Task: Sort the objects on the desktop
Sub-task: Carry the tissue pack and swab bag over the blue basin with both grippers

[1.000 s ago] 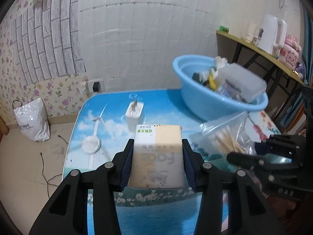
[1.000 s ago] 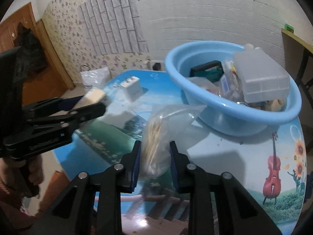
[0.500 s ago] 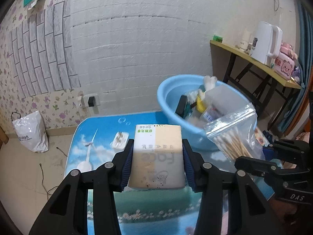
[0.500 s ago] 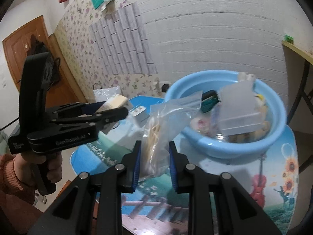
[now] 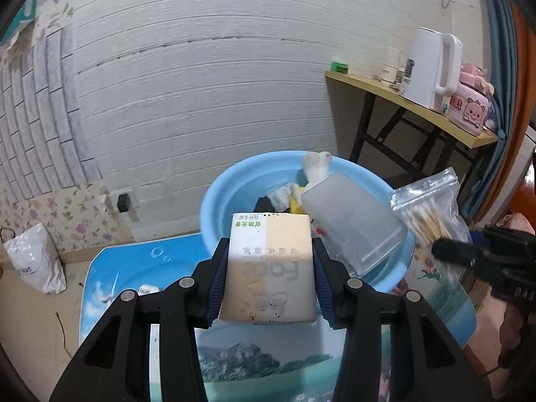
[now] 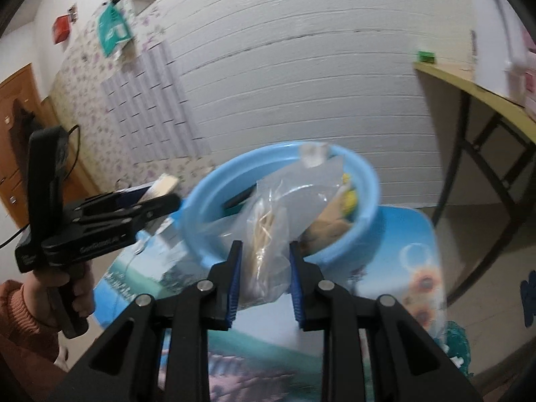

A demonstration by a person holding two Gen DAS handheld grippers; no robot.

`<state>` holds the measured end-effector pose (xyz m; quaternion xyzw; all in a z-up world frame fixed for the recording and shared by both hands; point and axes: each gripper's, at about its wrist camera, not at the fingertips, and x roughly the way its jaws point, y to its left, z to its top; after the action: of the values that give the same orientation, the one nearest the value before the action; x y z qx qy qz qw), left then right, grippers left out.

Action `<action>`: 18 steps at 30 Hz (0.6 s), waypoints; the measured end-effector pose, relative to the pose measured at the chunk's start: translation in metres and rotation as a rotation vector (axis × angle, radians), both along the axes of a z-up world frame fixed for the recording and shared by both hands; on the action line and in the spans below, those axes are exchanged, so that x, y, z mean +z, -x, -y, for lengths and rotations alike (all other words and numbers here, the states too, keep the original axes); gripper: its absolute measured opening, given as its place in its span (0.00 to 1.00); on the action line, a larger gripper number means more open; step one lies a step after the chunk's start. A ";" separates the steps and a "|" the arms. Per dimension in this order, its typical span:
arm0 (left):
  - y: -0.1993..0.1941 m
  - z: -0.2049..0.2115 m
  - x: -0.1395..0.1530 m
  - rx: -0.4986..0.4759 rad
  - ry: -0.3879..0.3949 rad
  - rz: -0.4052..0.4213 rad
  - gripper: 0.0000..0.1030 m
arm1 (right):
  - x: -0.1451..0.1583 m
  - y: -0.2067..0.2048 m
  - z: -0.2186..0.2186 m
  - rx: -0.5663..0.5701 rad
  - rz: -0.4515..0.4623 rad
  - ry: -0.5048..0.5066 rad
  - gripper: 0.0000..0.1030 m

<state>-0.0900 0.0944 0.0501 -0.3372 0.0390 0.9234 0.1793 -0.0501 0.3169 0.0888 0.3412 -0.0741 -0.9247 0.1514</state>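
Your left gripper (image 5: 270,279) is clamped on the tissue pack (image 5: 270,268), held above the table (image 5: 110,268) at the near side of the blue basin (image 5: 221,201). Your right gripper (image 6: 264,273) pinches the cotton-swab bag (image 6: 268,234) just right of it, before the same basin, which holds a clear plastic box (image 5: 351,221).

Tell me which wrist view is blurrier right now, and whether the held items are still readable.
Right wrist view is blurrier: the blue basin and wall smear, though the cotton swab bag stays fairly sharp. Left wrist view is crisper; the tissue pack print reads clearly, its lower half shaded. Both views bow heavily at the edges.
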 end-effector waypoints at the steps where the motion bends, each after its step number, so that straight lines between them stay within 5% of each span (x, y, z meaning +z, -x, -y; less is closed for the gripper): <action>1: 0.003 -0.003 -0.001 -0.006 0.003 0.001 0.44 | -0.001 0.003 -0.003 -0.013 0.004 -0.002 0.24; 15: 0.029 -0.029 -0.020 -0.049 0.046 0.040 0.45 | -0.023 0.033 0.003 -0.015 0.057 -0.026 0.24; 18: 0.030 -0.027 -0.021 -0.048 0.046 0.038 0.55 | -0.025 0.037 0.008 -0.009 0.058 -0.033 0.24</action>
<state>-0.1202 0.1211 0.0294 -0.3575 0.0650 0.9112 0.1943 -0.0867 0.3090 0.0642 0.3700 -0.0646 -0.9163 0.1392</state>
